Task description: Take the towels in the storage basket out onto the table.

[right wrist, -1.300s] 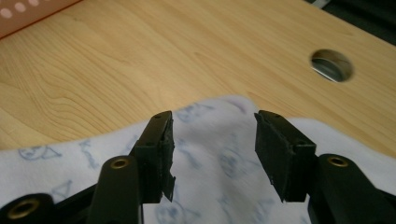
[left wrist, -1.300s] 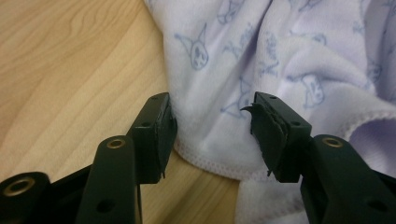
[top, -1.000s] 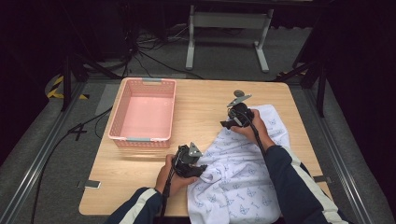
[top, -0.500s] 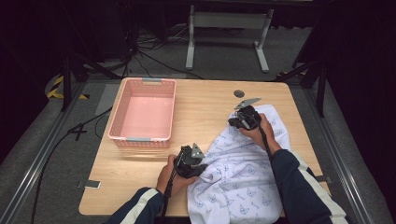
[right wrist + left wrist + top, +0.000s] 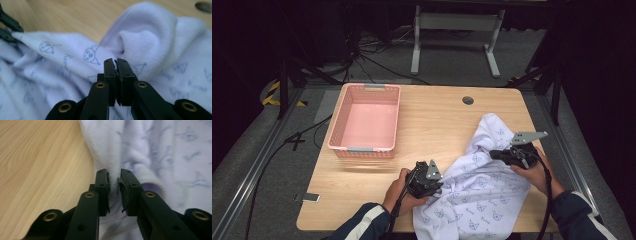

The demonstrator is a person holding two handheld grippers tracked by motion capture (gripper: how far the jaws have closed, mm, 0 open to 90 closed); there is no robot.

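The left tongs point(image 5: 115, 182) are clenched on a thick hemmed fold of the white cloth point(image 5: 482, 190); in the left gripper view the fabric is squeezed between the two black jaws, and it bulges out above them. The jaws have just been moving a little, with the cloth between them the whole time. The right tongs point(image 5: 115, 65) are clenched completely, the two jaws pressed flat against each other. A thin layer of the cloth seems to be caught at their tips, but I cannot tell this for sure, because the cloth lies directly behind them.

From the high view, the left tongs point(image 5: 424, 179) sit at the left edge of the cloth, near the front of the worktop point(image 5: 437, 120), and a hand holds them from below. The right tongs point(image 5: 507, 155) are at the right side of the cloth, with a grey plate on top. The cloth is white with small blue drawings. It is crumpled on the right front part of the worktop, between the two tongs, and one end points toward the back.

A pink basket point(image 5: 365, 121) stands on the left part of the worktop, well apart from the cloth. A small dark round hole point(image 5: 468, 100) is in the worktop near the back edge.
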